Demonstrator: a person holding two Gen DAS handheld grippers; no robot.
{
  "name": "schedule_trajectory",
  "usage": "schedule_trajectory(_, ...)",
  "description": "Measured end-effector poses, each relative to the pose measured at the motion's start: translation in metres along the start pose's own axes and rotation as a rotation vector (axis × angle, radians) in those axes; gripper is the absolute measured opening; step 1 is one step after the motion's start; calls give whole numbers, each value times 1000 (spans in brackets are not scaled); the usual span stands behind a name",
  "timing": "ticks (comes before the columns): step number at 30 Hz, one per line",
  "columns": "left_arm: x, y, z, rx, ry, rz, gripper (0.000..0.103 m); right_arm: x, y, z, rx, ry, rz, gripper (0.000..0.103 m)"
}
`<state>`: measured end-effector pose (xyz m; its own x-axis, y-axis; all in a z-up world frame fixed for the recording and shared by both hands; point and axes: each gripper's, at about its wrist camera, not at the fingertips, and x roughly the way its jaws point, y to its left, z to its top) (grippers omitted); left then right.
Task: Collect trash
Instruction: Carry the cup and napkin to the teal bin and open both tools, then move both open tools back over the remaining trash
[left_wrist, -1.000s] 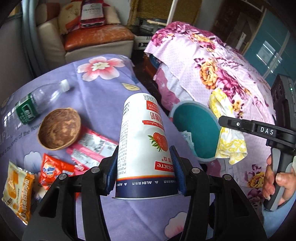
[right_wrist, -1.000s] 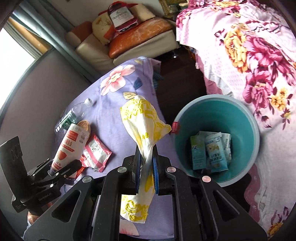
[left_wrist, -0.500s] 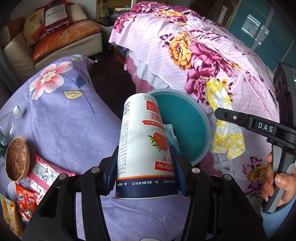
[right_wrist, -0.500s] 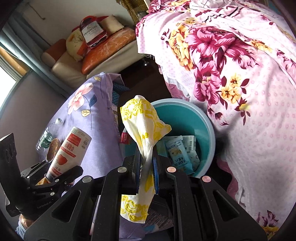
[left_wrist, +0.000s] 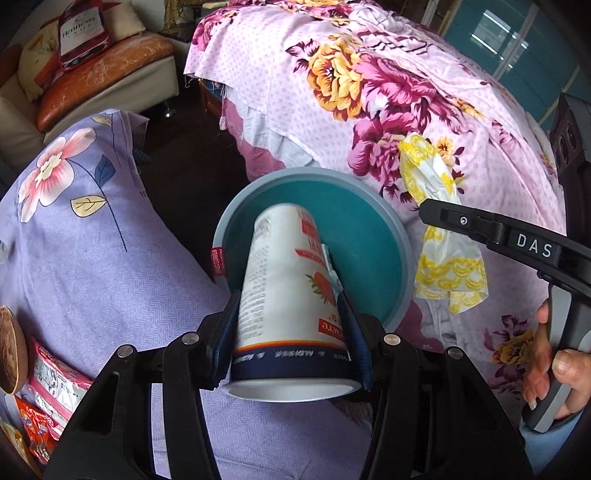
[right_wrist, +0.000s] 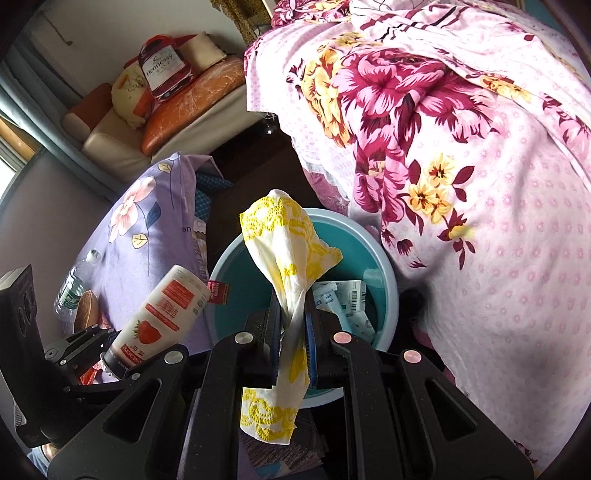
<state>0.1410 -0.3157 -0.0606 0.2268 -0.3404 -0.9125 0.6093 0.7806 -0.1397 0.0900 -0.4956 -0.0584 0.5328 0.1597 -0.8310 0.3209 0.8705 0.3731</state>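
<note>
The left claw (left_wrist: 290, 325) holds a tall white cup (left_wrist: 291, 288) tight between its two blue pads. The right claw (right_wrist: 291, 343) is pinched shut on a yellow and white napkin (right_wrist: 288, 266). A second ago both claws were over the purple table (left_wrist: 92, 258). Now they have swung across, and the cup points right into the blue bin (left_wrist: 384, 236) on the floor. The napkin hangs at the bin's right edge in the left view, and right over the bin's mouth in the right view. So both bits of trash look ready to drop.

The bin sits in a thin gap between the table and the pink flower bed (left_wrist: 369, 92). Some small cartons (right_wrist: 347, 299) already lie inside, but there is still room. The two claws are near each other, so they could bump. More trash waits on the table: snack packets (left_wrist: 55, 384), a brown bowl (left_wrist: 11, 350) and a clear bottle (right_wrist: 72, 288).
</note>
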Motion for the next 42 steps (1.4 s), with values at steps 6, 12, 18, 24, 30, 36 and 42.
schedule_trajectory(6,2,9,0,-27,-6,31,80,9,-1,2,1,18,-7,11)
schedule_trajectory(12,-7,25,-9,-60,-16,34,88,16,5,1,-2,34,-14,13)
schedule_trajectory(18,-20,45,-21,-105,-32,30,91,20,14,-1,2,42,-28,53)
schedule_trajectory(24,-30,65,-34,-159,-36,27,91,20,24,-3,7,46,-28,68)
schedule_trajectory(30,-43,84,-52,-211,-46,25,91,18,43,-8,-27,68,-27,70)
schedule_trajectory(36,-60,106,-74,-249,-60,43,91,15,73,-17,-80,78,-21,71)
schedule_trajectory(42,-81,136,-99,-310,-82,60,91,17,111,-30,-152,107,-12,71)
